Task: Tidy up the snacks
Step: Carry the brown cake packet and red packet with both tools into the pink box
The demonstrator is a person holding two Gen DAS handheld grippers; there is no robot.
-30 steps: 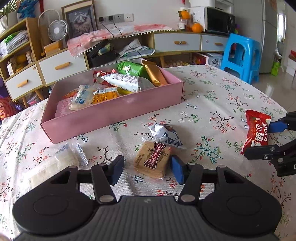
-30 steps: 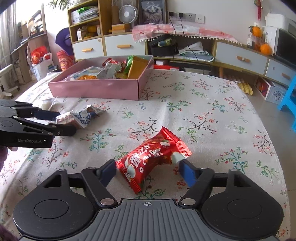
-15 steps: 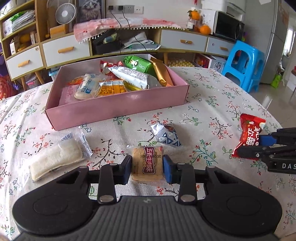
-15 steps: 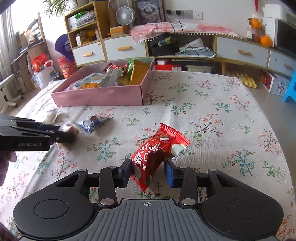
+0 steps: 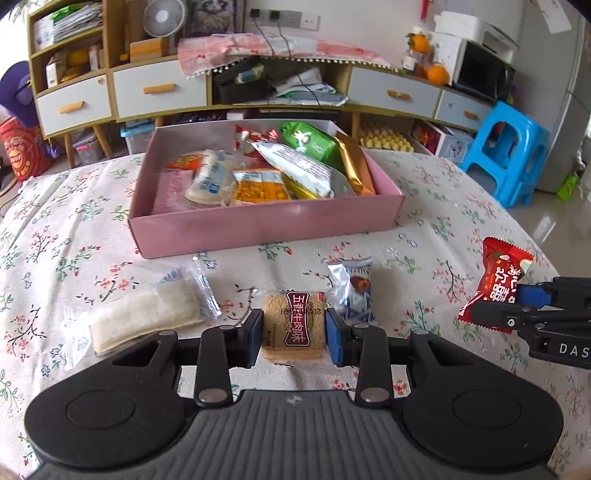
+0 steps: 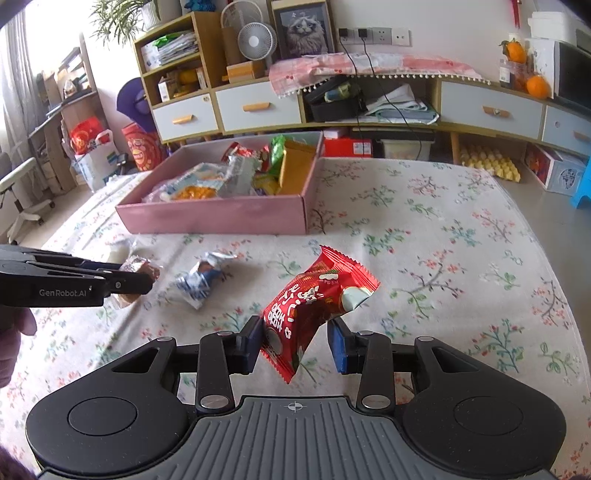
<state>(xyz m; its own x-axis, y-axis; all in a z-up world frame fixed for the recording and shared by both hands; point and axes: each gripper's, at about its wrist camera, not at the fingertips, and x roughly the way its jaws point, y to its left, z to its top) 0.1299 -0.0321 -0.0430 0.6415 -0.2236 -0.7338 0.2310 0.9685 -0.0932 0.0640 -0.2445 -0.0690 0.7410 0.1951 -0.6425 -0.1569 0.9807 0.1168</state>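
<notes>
- Two handheld grippers: the left gripper (image 5: 293,334) and the right gripper (image 6: 295,341).
- One pink box (image 5: 258,227) of snacks; roughly eight or nine packets lie overlapping inside, so the exact count cannot be told.
- Four snack packets outside the box: one beef-flavour biscuit packet (image 5: 293,325), one red packet (image 6: 314,306), one silver-and-blue wrapped candy (image 5: 352,290), one clear-wrapped white cake (image 5: 147,314).
- One floral tablecloth (image 5: 424,236).
- One blue plastic stool (image 5: 509,147).
- One small white fan (image 6: 256,37).
- One framed cat picture (image 6: 304,27).
- One microwave (image 5: 484,72).
- At least three oranges (image 6: 537,85) on the sideboard.
</notes>
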